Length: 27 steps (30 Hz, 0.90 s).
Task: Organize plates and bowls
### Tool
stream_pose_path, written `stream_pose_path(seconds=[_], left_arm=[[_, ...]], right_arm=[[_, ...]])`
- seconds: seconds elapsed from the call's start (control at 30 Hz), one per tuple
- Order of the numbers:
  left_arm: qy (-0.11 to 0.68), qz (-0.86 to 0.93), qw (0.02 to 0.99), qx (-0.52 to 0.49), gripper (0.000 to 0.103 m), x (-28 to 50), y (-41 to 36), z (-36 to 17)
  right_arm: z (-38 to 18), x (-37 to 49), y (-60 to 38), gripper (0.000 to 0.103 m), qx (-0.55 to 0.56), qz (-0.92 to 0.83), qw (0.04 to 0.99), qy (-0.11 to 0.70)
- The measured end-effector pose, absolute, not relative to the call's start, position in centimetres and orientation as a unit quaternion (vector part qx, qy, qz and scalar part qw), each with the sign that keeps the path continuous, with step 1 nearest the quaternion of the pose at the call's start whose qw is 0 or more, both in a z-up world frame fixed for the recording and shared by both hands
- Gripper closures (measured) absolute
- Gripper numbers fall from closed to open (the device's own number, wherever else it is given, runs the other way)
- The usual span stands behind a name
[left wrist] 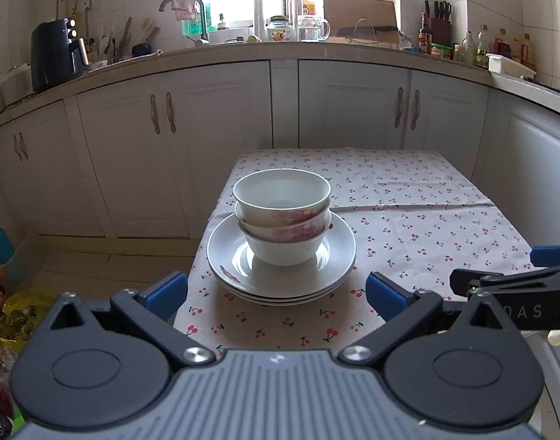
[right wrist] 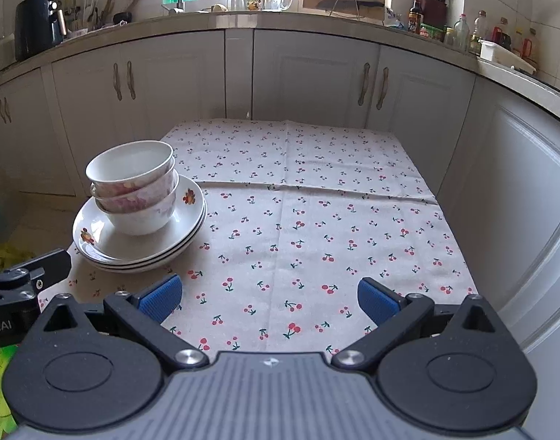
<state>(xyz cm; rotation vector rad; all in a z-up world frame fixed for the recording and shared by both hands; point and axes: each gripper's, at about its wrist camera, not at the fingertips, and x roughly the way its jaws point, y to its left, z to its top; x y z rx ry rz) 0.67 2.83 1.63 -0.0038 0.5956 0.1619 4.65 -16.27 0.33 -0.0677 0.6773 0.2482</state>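
Neatly Stacked: Bowls Sit on Plates at Counter's Left Edge

Three bowls [left wrist: 283, 216] nest one inside another atop a stack of shallow white plates [left wrist: 280, 278] on a small counter [right wrist: 353, 220] draped in a cherry-print cloth. The two upper bowls carry a pink floral band; the lowest is mostly plain white. Orange flower motifs mark the top plate's rim. The stack stands at the left side of the cloth, close to its left and near edges, while the cloth's right side lies bare.

The left hand-held gripper [left wrist: 276, 293] hovers just short of the plates, its blue-padded fingers [left wrist: 168, 289] spread wide to either side of the stack and gripping nothing. The right hand-held gripper [right wrist: 269, 297] hangs over the near middle of the cloth, to the right of the dishes and apart from them, its jaws likewise wide and empty. Each tool's black body edges into the other's view.

Beyond the small counter, white cabinets [left wrist: 177, 139] run along the far wall under a worktop crowded with a dark air fryer [left wrist: 56, 53], a tap [left wrist: 192, 14] draped with a cloth, a glass jug [left wrist: 313, 28], a wooden board [left wrist: 359, 14] and bottles [right wrist: 463, 31] by the bright window.
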Motion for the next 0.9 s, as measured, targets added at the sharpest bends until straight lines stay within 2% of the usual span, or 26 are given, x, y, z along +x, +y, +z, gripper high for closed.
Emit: stream_pose_path(seconds=[0.9], left_arm=[[0.283, 0.073, 0.956, -0.01, 0.001, 0.14, 2.87, 2.14]], right_arm=[[0.76, 4.03, -15.7, 0.0, -0.044, 0.121, 0.938, 0.322]])
